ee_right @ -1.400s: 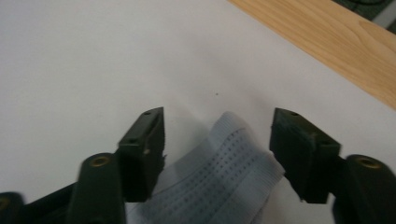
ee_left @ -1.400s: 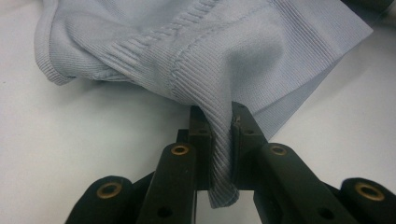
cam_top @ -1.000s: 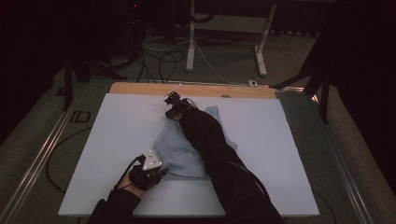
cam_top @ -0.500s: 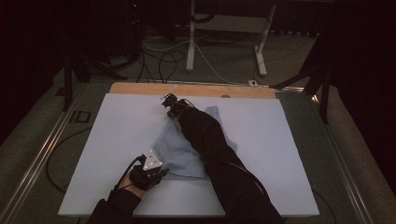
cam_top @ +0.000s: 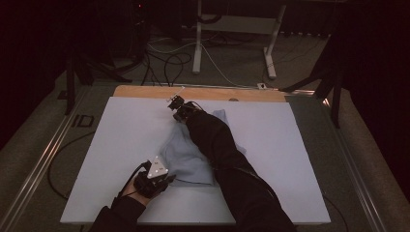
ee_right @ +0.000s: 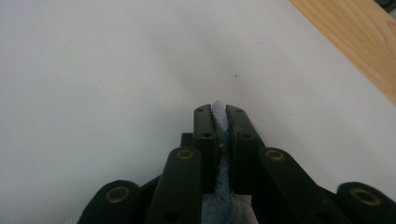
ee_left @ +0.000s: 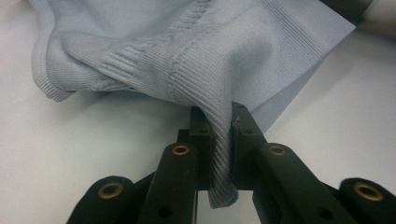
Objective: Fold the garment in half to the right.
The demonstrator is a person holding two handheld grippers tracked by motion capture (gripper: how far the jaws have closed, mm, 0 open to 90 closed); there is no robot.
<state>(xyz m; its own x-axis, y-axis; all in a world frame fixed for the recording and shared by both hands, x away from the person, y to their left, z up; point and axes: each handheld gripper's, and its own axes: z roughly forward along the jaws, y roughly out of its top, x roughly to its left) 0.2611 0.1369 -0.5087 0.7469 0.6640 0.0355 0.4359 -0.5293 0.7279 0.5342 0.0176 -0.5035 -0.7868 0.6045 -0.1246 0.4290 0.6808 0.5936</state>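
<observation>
Two grippers both pinch the pale blue ribbed knit garment (cam_top: 188, 154) lying mid-counter on the white counter sheet (cam_top: 290, 145). Left gripper (ee_left: 222, 140) at the near edge has jaws clamped on a ribbed hem fold. Right gripper (ee_right: 219, 140) at the far end has jaws that have just been closing, now pressed on a thin cloth edge. Step looks like grasping opposite ends before spreading or folding. Next move probably calls for lifting and pulling apart evenly without losing the thin far pinch. Right black sleeve (cam_top: 217, 145) lies across the garment and may drag it. Bare wooden counter strip (cam_top: 203, 93) runs beyond; cables (cam_top: 164, 58) on the floor.
</observation>
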